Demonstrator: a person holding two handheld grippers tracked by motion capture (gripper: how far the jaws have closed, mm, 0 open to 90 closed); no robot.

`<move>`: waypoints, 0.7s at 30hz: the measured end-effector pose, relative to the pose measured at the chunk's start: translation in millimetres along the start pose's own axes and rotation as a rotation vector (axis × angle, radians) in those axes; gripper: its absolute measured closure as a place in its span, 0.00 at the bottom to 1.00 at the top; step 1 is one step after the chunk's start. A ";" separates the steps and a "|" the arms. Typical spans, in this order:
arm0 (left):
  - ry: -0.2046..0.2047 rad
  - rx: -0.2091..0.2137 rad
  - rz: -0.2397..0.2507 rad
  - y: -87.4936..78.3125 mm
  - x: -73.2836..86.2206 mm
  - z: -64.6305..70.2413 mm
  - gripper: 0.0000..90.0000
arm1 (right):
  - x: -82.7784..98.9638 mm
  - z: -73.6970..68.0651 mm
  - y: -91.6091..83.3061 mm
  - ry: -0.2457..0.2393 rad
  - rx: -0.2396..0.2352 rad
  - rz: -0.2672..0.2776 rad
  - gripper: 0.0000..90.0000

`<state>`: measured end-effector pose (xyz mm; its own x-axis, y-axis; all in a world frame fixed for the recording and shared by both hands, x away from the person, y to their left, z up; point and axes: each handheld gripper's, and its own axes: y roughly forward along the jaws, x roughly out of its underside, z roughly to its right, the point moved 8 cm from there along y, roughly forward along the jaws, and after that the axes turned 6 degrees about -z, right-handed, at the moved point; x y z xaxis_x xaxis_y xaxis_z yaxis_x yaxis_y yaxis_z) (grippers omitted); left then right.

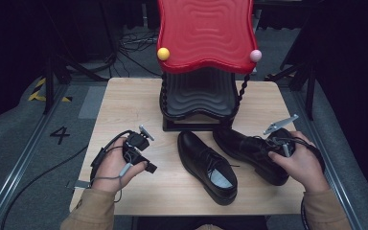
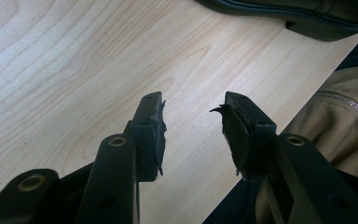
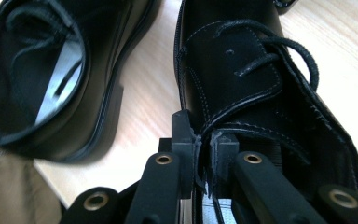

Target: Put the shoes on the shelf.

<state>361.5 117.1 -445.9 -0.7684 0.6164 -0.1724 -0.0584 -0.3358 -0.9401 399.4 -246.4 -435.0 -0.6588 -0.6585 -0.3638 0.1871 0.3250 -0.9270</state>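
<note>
Left gripper [image 1: 149, 154] held level, fingers [image 2: 151, 128] spread apart, right gripper [image 3: 204, 142] fingers pinched together

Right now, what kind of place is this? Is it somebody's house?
Probably not a house. It looks like a lab or studio set up for recording. A small wooden table stands on grey floor with black curtains around, cables trail behind it, and a number four is marked on the floor.

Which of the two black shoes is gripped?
The right-hand shoe, its collar pinched by the right gripper. The other shoe lies free mid-table.
</note>
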 end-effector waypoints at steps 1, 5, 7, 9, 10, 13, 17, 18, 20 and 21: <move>0.000 0.000 -0.002 -0.2 0.9 -0.4 0.65 | -3.5 -1.7 4.0 -0.002 0.010 0.001 0.93; -0.011 0.000 -0.004 -0.4 4.1 -1.9 0.65 | -14.4 -10.5 18.4 -0.020 0.038 -0.012 0.92; -0.016 0.002 -0.002 -0.4 4.6 -2.0 0.65 | -17.6 -12.4 19.9 -0.016 0.053 0.002 0.91; -0.019 0.003 -0.003 -0.4 5.3 -2.4 0.65 | -23.2 -16.8 23.7 -0.012 0.082 0.017 0.90; -0.020 0.002 -0.003 -0.4 5.6 -2.6 0.65 | -24.1 -19.5 26.6 -0.015 0.076 0.005 0.90; -0.021 0.003 -0.002 -0.6 5.6 -2.9 0.65 | -24.1 -29.7 35.3 -0.028 0.063 -0.038 0.85; -0.016 0.004 -0.001 0.0 4.5 -2.4 0.65 | -30.7 -49.0 34.9 -0.021 -0.044 0.002 0.79; -0.016 0.004 -0.003 0.4 4.4 -2.4 0.65 | -31.3 -50.9 33.6 -0.030 -0.047 0.003 0.77; -0.015 0.004 -0.005 0.9 4.1 -2.6 0.65 | -31.8 -54.2 31.6 -0.019 -0.051 0.008 0.75; -0.015 0.004 -0.005 1.0 3.9 -2.8 0.65 | -31.1 -54.0 31.4 -0.015 -0.054 0.004 0.74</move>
<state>360.2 121.1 -448.3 -0.7775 0.6071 -0.1637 -0.0642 -0.3356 -0.9398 386.4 -179.1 -447.9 -0.6470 -0.6670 -0.3694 0.1501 0.3636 -0.9194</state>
